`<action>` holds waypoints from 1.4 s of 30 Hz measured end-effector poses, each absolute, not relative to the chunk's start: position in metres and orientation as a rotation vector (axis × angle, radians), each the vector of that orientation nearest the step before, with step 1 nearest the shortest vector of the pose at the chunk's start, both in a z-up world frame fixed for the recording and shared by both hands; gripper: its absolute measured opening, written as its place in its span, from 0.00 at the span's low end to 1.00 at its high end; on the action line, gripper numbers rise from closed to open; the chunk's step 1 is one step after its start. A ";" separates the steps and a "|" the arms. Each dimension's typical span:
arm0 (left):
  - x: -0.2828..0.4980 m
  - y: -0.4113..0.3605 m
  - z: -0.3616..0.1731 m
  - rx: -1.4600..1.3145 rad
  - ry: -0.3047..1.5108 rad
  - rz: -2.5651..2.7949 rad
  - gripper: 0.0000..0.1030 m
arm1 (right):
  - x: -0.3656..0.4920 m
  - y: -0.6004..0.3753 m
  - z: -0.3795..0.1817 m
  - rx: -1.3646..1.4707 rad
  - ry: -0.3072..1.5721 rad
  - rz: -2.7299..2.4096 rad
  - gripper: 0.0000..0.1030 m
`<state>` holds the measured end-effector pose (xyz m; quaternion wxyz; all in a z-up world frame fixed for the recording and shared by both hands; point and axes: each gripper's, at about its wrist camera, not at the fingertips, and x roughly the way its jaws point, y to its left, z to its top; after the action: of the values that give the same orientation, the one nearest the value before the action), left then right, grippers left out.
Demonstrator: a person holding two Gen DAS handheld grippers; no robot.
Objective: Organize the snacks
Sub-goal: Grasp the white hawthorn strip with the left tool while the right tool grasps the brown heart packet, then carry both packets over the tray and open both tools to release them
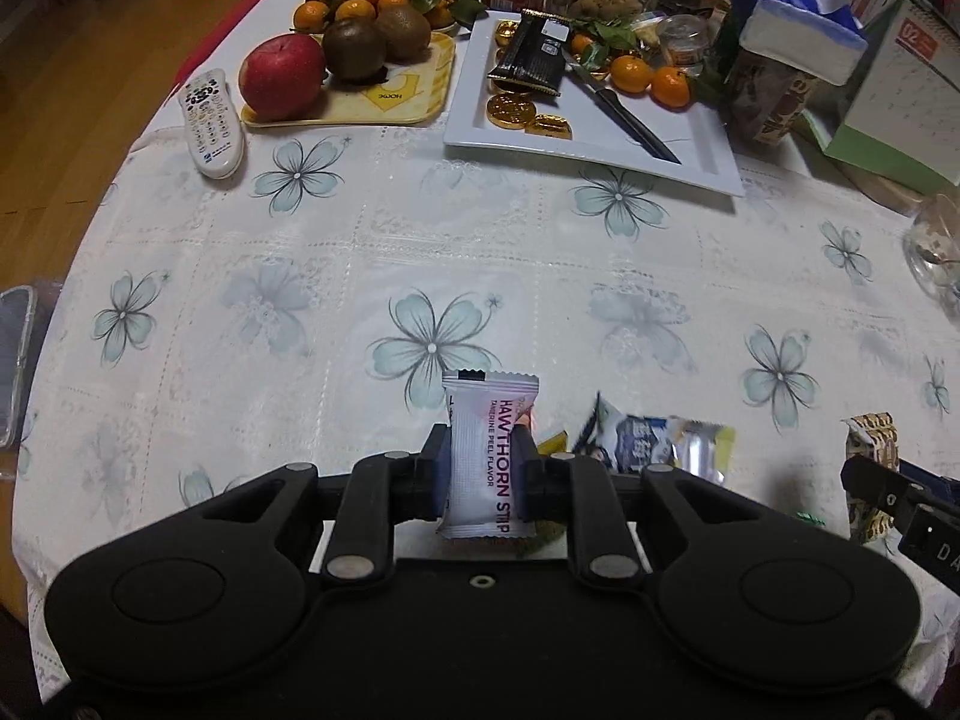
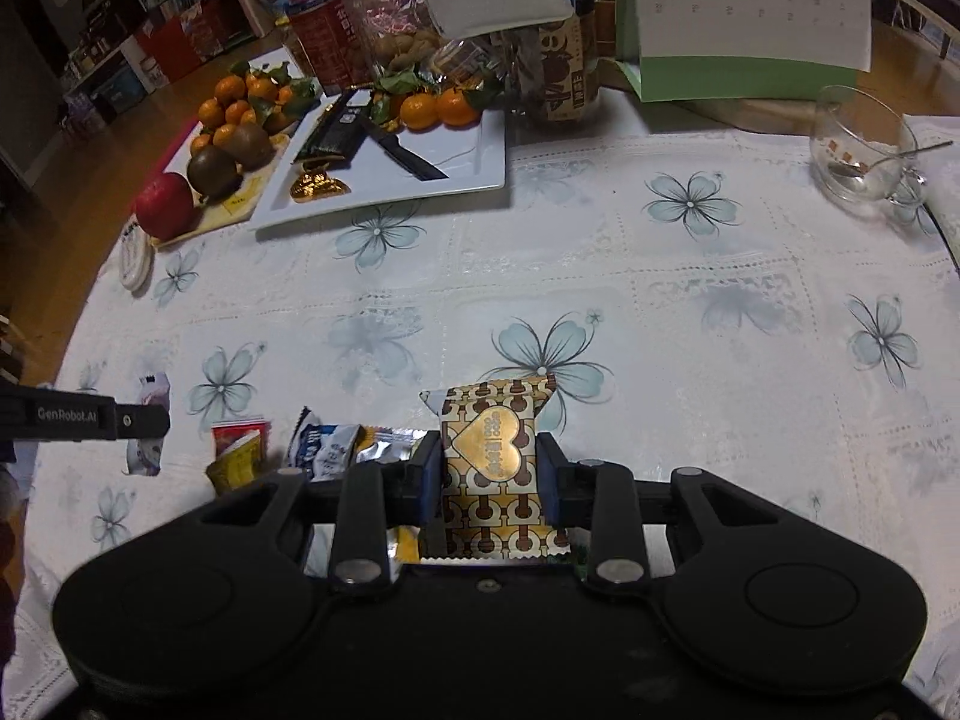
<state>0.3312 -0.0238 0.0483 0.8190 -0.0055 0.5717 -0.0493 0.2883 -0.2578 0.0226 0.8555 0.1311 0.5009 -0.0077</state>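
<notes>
Already both hands are loaded: the left hand-held gripper [image 1: 485, 461] is clamped on a white hawthorn strip packet [image 1: 487, 456], and the right hand-held gripper [image 2: 491, 471] is clamped on a gold-and-brown heart-print candy [image 2: 495, 468], each wrapper standing between its pads with its long axis running along the fingers and its crimped far end pointing toward the far edge of the tabletop [image 1: 540, 276]

What the next move likely turns on is the white rectangular tray [image 1: 708, 168], which lies straight ahead toward the far edge, well apart from both packets, with bare cloth between. It already carries gold foil coins [image 1: 510, 109], a dark bar wrapper [image 1: 531, 54], a knife [image 1: 627, 117] and tangerines [image 1: 648, 78], so I judge it the probable sorting spot. Neither hand looks clearly nearer to it

Loose snacks stay near the front edge: a blue-and-white packet [image 2: 327, 450] and a red-and-yellow one [image 2: 240, 450], partly hidden behind the gripper body. Whether either held packet is clear of the cloth is hard to tell, since its lower end is masked
</notes>
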 end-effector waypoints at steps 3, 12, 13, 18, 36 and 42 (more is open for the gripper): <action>0.299 -0.018 0.065 -0.028 1.211 -0.119 0.25 | 0.254 -0.255 0.045 0.316 1.032 -0.004 0.32; 0.184 -0.016 0.079 0.002 1.190 -0.131 0.25 | 0.134 -0.223 0.078 0.365 0.962 0.045 0.32; 0.173 -0.018 0.077 0.004 1.187 -0.135 0.25 | 0.122 -0.218 0.078 0.358 0.958 0.047 0.32; 0.117 -0.025 0.065 0.027 1.181 -0.133 0.25 | 0.056 -0.197 0.073 0.365 0.934 0.048 0.32; 0.026 -0.035 0.023 0.088 1.296 -0.115 0.25 | -0.051 -0.180 0.029 0.439 1.050 -0.082 0.33; 0.034 -0.033 0.019 0.044 1.335 -0.137 0.25 | -0.057 -0.184 0.029 0.434 1.064 -0.110 0.33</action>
<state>0.0335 -0.0325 0.0191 0.7831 0.0206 0.6184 -0.0636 -0.0566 -0.1842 0.0288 0.8379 0.2051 0.5031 -0.0521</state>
